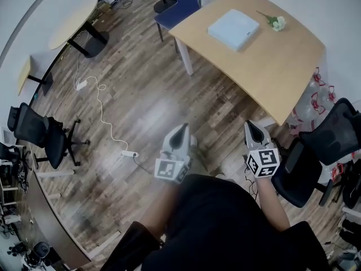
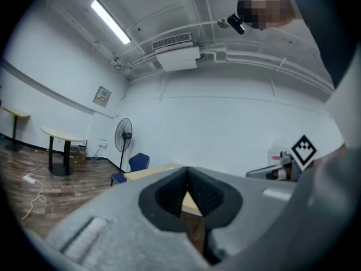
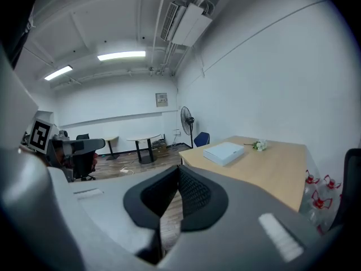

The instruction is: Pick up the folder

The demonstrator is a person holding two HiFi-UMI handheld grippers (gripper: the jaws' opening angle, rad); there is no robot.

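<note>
Folder [image 1: 233,29] on table [image 1: 282,66], beyond left tongs [image 1: 181,128], right tongs [image 1: 251,125]

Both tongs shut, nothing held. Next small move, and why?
Probably carry both closer to the table: the white folder lies on it beside a flower, while the left tongs and right tongs are shut, empty, over the floor.

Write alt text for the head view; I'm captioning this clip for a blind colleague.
Seen from above, a person holds the left tongs and right tongs, both shut and empty, above a wooden floor, short of a tan table. On the table lie a white folder and a small sprig of flowers; a blue chair stands beyond it.
</note>
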